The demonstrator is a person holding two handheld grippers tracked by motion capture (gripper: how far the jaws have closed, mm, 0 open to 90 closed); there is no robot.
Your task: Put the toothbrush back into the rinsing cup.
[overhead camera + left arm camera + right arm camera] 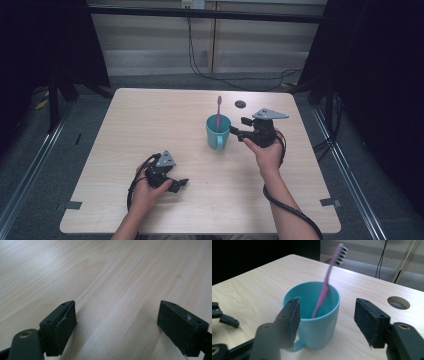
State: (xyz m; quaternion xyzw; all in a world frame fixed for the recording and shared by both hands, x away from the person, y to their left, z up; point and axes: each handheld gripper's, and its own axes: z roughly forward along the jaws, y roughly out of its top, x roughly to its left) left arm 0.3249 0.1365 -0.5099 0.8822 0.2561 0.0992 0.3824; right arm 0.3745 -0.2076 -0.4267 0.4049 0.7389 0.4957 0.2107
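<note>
Toothbrush (325, 288) in cup (317, 325), beyond fingers (293, 322)

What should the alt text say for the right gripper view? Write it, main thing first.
A pink toothbrush stands bristles up in a teal mug on a light wooden table. The right gripper faces the mug, its black fingers open and apart from it. A round hole is in the tabletop.
</note>
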